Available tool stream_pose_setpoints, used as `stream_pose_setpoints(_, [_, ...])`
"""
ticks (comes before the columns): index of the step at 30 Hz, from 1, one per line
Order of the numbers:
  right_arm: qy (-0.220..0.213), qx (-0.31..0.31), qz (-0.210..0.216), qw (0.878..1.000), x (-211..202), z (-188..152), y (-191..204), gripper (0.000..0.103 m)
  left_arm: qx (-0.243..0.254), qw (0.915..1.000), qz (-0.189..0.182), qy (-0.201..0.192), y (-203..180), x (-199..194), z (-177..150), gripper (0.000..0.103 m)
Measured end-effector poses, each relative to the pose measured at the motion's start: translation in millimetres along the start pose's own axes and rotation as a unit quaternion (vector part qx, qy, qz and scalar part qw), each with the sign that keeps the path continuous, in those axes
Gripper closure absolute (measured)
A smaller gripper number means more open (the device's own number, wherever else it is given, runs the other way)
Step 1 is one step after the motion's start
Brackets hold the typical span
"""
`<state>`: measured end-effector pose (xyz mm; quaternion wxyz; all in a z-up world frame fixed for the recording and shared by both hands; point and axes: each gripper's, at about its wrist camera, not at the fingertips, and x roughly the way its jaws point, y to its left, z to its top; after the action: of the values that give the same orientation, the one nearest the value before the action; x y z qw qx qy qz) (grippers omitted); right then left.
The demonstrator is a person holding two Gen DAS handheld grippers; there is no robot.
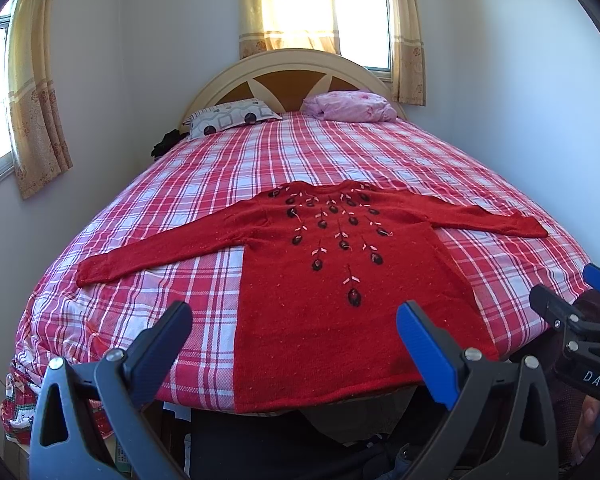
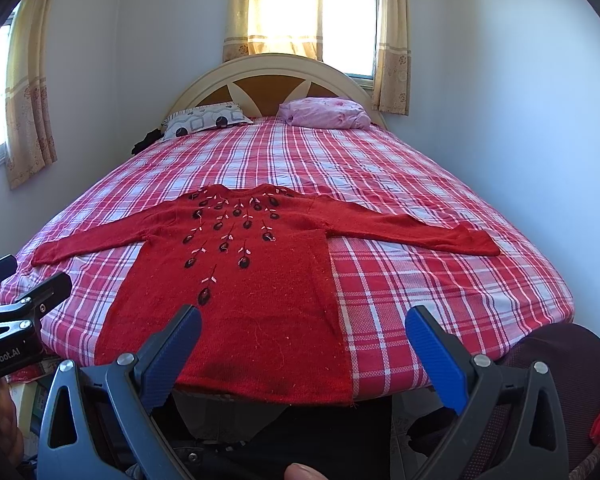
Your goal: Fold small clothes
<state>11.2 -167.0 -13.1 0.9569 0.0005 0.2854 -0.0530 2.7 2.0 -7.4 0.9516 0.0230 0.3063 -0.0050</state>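
Bed [image 1: 340, 152] with red plaid cover fills my view, arched headboard [image 1: 292, 76] at the far end. Red knit sweater [image 1: 332, 300] lies flat on the near part of the bed, both sleeves spread out left and right, hem at the near edge. Grey patterned pillow [image 1: 232, 118] far left, pink pillow [image 1: 352, 106] far right. My left gripper [image 1: 296, 320] hangs above the hem, jaws wide, holding nothing. My right gripper [image 2: 304, 328] likewise near the hem's right corner, jaws wide and empty.
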Motion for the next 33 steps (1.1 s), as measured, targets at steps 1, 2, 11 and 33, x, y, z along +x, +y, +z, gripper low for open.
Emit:
stream_pose_setpoints(1, [0.000,0.000,0.000,1.000,0.2,-0.2,0.1,0.001,0.000,1.0000,0.000,0.000,-0.3,-0.1,0.1,0.000])
stream_pose_setpoints(2, [0.000,0.000,0.000,1.000,0.3,-0.2,-0.1,0.001,0.000,1.0000,0.000,0.000,-0.2,-0.1,0.1,0.000])
stream_pose_setpoints(11, [0.003,-0.002,0.002,1.000,1.5,-5.2,7.0,0.001,-0.001,1.0000,0.001,0.000,1.6,0.6,-1.9,0.000])
stream_pose_setpoints(33, [0.011,0.000,0.006,1.000,5.3,-5.7,4.6,0.001,-0.002,1.0000,0.003,0.005,5.0,4.8,-6.6,0.000])
